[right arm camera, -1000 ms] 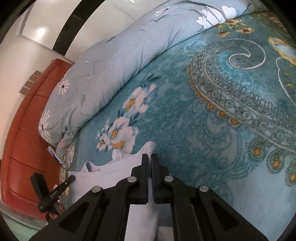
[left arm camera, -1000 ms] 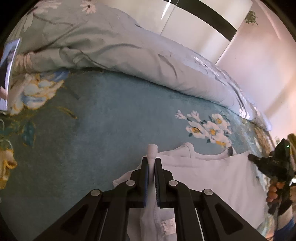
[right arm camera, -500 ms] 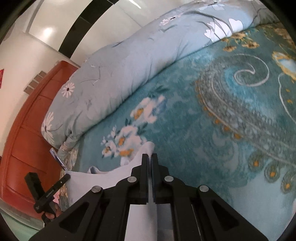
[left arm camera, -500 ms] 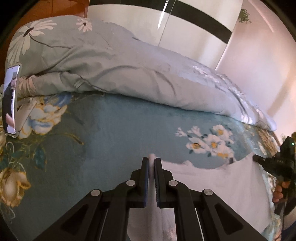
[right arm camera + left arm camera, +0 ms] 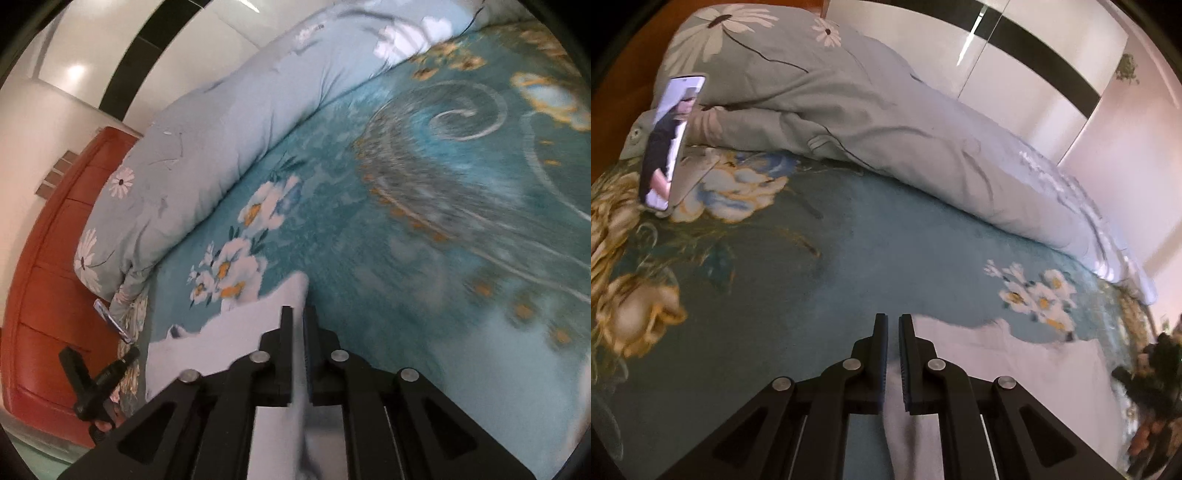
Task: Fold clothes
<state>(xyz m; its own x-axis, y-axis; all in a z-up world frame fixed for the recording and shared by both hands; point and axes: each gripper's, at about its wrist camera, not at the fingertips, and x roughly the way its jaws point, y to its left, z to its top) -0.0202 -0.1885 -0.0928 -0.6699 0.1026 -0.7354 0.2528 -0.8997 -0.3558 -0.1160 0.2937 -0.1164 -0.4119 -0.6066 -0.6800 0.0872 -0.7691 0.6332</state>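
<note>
White garment (image 5: 1015, 369): lower part hidden beneath left gripper (image 5: 893, 325) linkage, cut off at 6 o'clock edge. Right gripper (image 5: 1156, 384) at 4 o'clock in left view: motion-blurred, jaw state unreadable. Bedspread (image 5: 461, 229) in right view: pattern smeared toward 3 o'clock. Phone (image 5: 666, 144) screen content too small to tell. Headboard (image 5: 48, 258) cut off at 9 o'clock.

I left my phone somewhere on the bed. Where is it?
In the left wrist view, the phone stands propped at far left, leaning against the rolled floral duvet near its end.
</note>
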